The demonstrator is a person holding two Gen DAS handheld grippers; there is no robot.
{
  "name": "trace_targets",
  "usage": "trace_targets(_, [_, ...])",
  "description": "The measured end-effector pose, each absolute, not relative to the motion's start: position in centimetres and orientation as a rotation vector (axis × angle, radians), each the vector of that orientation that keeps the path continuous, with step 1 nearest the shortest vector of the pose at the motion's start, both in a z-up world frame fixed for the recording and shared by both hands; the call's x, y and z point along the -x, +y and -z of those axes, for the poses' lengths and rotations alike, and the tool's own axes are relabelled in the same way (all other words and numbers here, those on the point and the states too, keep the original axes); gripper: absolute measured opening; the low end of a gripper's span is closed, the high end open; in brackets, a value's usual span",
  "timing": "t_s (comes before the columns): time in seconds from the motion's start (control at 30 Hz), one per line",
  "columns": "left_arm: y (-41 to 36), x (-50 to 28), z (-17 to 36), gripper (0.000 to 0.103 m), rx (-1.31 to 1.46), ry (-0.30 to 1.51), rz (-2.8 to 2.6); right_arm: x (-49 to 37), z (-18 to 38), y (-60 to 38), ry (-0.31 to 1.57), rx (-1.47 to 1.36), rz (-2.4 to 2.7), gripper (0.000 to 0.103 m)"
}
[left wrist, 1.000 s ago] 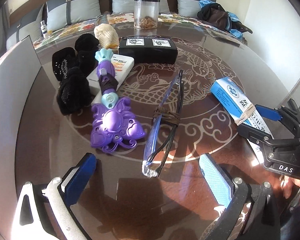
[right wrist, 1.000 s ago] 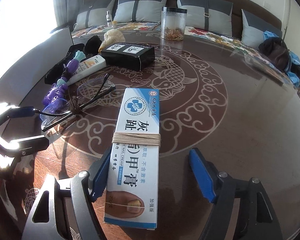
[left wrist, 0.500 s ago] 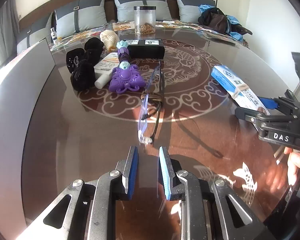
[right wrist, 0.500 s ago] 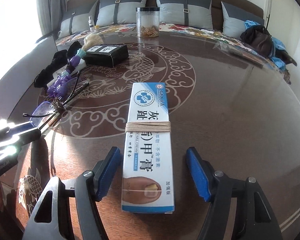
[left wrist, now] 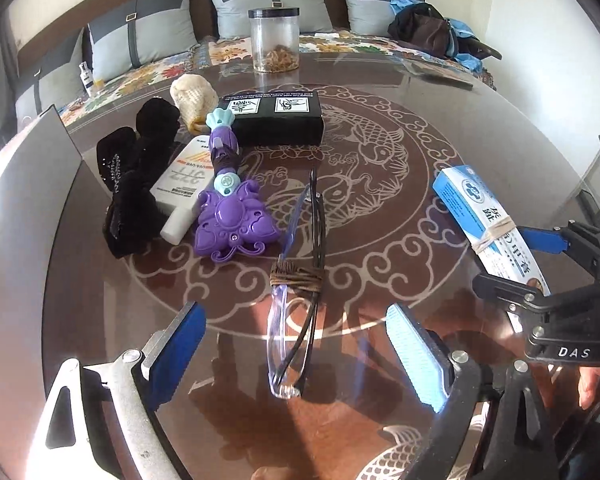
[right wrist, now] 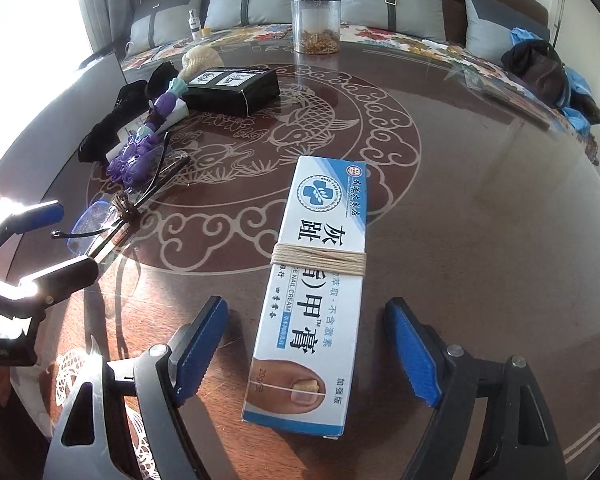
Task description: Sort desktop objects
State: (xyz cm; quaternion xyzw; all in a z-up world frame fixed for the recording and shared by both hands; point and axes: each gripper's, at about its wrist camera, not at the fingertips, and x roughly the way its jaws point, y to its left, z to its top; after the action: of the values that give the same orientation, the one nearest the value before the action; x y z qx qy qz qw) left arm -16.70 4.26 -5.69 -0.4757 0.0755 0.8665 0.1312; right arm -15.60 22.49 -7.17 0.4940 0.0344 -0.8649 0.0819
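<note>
My left tongs (left wrist: 296,356) are opening, empty, astride the string-bound clear-and-black folded glasses (left wrist: 298,280) lying on the brown patterned glass tabletop (left wrist: 380,208); I'd close across the string wrap. My right tongs (right wrist: 306,354) are opening too, pads clear of the flat blue-and-white nail cream box (right wrist: 316,292); squeeze its long sides.

Beside the matte black rectangular box (left wrist: 277,118), a purple plastic butterfly-shaped toy (left wrist: 233,218); white-and-blue cardboard cream carton (right wrist: 314,300); brown fish-patterned glass tabletop (right wrist: 480,208).
</note>
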Motion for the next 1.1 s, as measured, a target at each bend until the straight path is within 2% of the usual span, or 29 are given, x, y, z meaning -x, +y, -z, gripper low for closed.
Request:
trace_targets(0.03, [4.5, 17.3, 6.1, 0.069, 1.406, 0.222, -2.504, 16.0, 7.1, 22.5, 0.106, -1.493, 2.566, 0.081])
trace_targets(0.07, [4.7, 17.8, 6.5, 0.046, 1.439, 0.231, -2.486, 16.5, 7.1, 22.5, 0.117, -1.506, 2.546, 0.081])
trace_targets(0.1, [4.8, 17.7, 6.4, 0.029, 1.403, 0.241, -2.513, 16.8, 7.0, 22.3, 0.135, -1.512, 2.530, 0.075])
trace_targets(0.13, [4.8, 17.6, 6.4, 0.025, 1.412, 0.255, -2.514, 17.0, 6.9, 22.2, 0.157, -1.507, 2.524, 0.065])
trace_targets(0.17, [4.7, 17.2, 6.3, 0.025, 1.404, 0.244, -2.518, 17.1, 6.7, 22.0, 0.191, -1.498, 2.527, 0.044])
trace_targets(0.4, [-0.1, 11.9, 3.0, 0.025, 1.293, 0.016, -2.567, 14.8, 3.7, 22.2, 0.075, -1.465, 2.473, 0.044])
trace_targets(0.53, [-4.4, 9.2, -0.9, 0.025, 1.199, -0.161, -2.624, 13.4, 1.4, 20.4, 0.086, -1.437, 2.454, 0.044])
trace_targets(0.8, [-19.0, 5.9, -8.6, 0.025, 1.080, -0.268, -2.874, 14.2, -6.4, 7.1, 0.102, -1.215, 2.345, 0.044])
trace_targets(0.97, [-29.7, 5.0, -7.7, 0.025, 1.218, -0.365, -3.020, 14.1, -9.8, -5.7, 0.081, -1.082, 2.191, 0.044])
trace_targets(1.1, [-34.9, 4.9, -4.6, 0.025, 1.387, -0.422, -3.037, 13.9, -9.0, -15.1, 0.138, -1.056, 2.104, 0.044])
